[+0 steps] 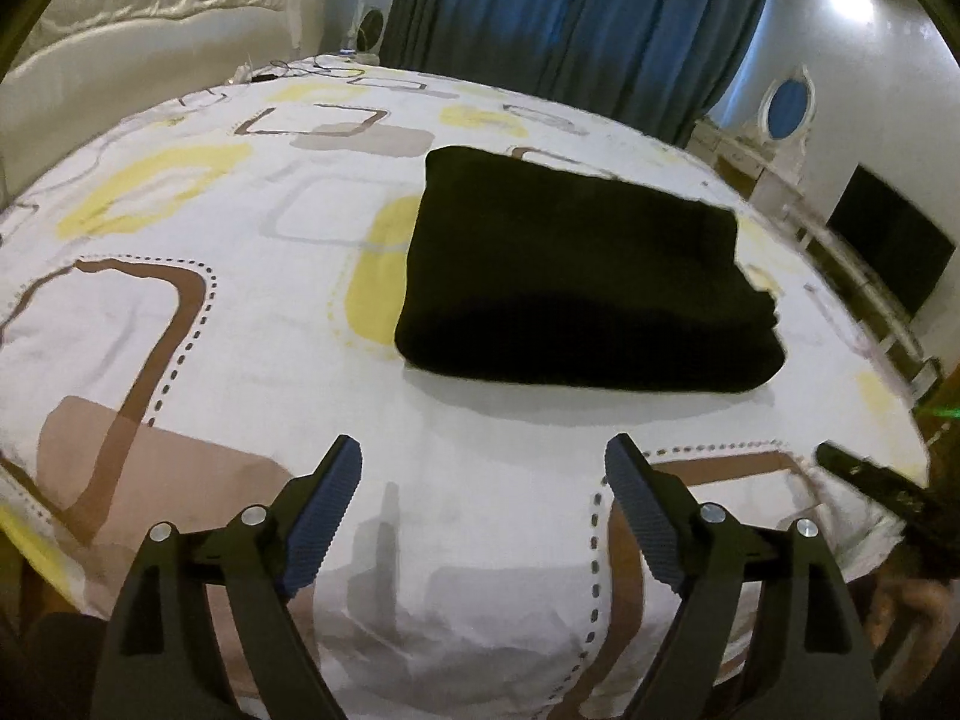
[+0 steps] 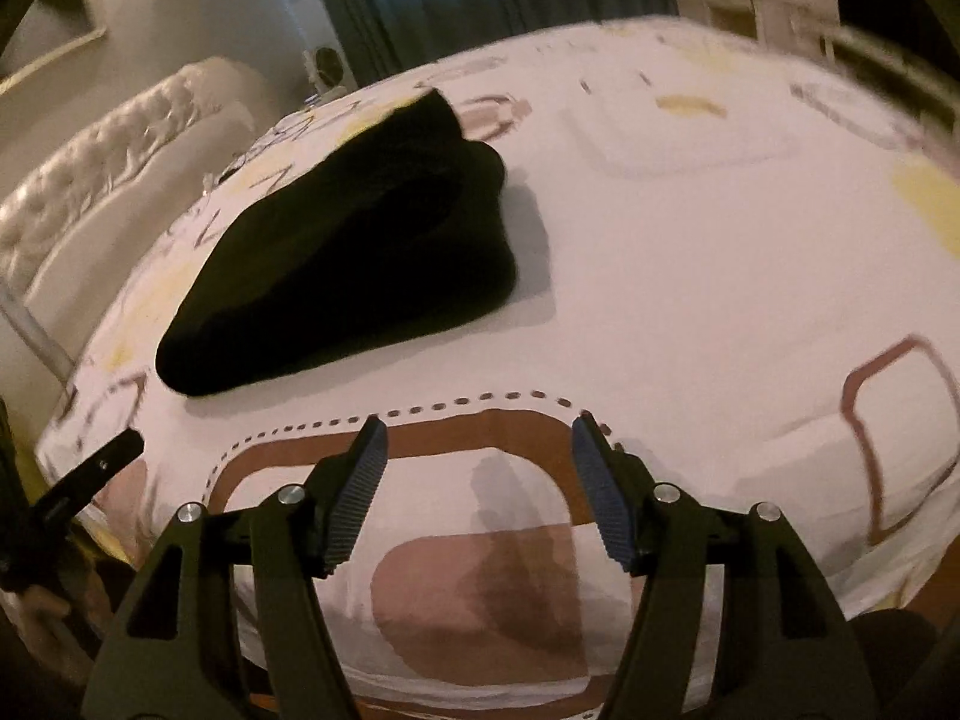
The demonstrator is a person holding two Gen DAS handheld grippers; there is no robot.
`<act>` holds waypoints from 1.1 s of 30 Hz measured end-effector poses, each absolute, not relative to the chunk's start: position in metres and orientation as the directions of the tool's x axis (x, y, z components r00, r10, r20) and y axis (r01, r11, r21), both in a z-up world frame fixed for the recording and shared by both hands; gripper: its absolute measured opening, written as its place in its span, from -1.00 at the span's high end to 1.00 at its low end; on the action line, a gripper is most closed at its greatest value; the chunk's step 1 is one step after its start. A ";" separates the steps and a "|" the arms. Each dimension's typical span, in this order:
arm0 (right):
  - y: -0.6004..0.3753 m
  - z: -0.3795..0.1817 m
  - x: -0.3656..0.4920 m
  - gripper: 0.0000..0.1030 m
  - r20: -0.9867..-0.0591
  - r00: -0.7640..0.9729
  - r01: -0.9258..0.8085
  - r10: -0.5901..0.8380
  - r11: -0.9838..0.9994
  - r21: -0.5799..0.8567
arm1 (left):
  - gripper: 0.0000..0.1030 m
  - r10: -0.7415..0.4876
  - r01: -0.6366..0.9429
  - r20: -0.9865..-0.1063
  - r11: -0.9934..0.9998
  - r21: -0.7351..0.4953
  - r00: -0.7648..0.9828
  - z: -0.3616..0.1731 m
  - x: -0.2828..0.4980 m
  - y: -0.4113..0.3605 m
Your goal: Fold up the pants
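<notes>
The black pants (image 1: 576,276) lie folded into a thick rectangle on the patterned bed sheet (image 1: 240,324). They also show in the right wrist view (image 2: 348,264), to the upper left. My left gripper (image 1: 483,462) is open and empty, hovering over the sheet a little short of the pants' near edge. My right gripper (image 2: 474,438) is open and empty, above the sheet to the right of the pants. The tip of the right gripper (image 1: 864,474) shows at the left wrist view's right edge, and the left gripper's tip (image 2: 102,468) at the right wrist view's left edge.
A white tufted headboard (image 1: 150,18) stands at the bed's left end. Blue curtains (image 1: 570,30) hang behind the bed. A white dresser with an oval mirror (image 1: 786,108) and a dark screen (image 1: 888,240) stand at the right.
</notes>
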State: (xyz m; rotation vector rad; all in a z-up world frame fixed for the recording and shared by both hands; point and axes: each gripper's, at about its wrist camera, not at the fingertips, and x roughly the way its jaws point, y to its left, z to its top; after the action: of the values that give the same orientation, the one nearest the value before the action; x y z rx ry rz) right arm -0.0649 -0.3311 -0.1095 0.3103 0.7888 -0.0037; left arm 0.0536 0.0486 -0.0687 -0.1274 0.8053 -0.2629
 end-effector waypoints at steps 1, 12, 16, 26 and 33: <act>-0.323 -0.106 -0.067 -0.23 -0.696 0.712 0.110 0.092 0.965 0.240 | -0.61 -0.263 0.178 -0.696 0.965 -0.194 0.668 -0.069 0.052 0.047; -0.285 -0.087 -0.070 -0.35 -0.672 0.734 0.031 0.092 0.985 0.169 | -0.62 -0.198 0.143 -0.709 0.980 -0.137 0.676 -0.076 0.031 0.037; -0.281 -0.089 -0.071 -0.35 -0.679 0.727 0.027 0.105 0.983 0.181 | -0.62 -0.198 0.151 -0.701 0.980 -0.129 0.686 -0.076 0.026 0.036; -0.275 -0.090 -0.072 -0.35 -0.684 0.719 0.010 0.123 0.982 0.187 | -0.67 -0.181 0.177 -0.679 0.981 -0.075 0.711 -0.069 0.018 0.025; -0.273 -0.090 -0.074 -0.35 -0.684 0.718 0.007 0.129 0.981 0.192 | -0.67 -0.171 0.179 -0.683 0.982 -0.060 0.710 -0.068 0.017 0.020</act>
State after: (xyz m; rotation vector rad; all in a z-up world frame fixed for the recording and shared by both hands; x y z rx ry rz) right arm -0.0737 -0.2731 -0.0900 0.1865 0.7680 0.0682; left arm 0.0168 0.0198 -0.0676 0.0112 0.7573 -0.1942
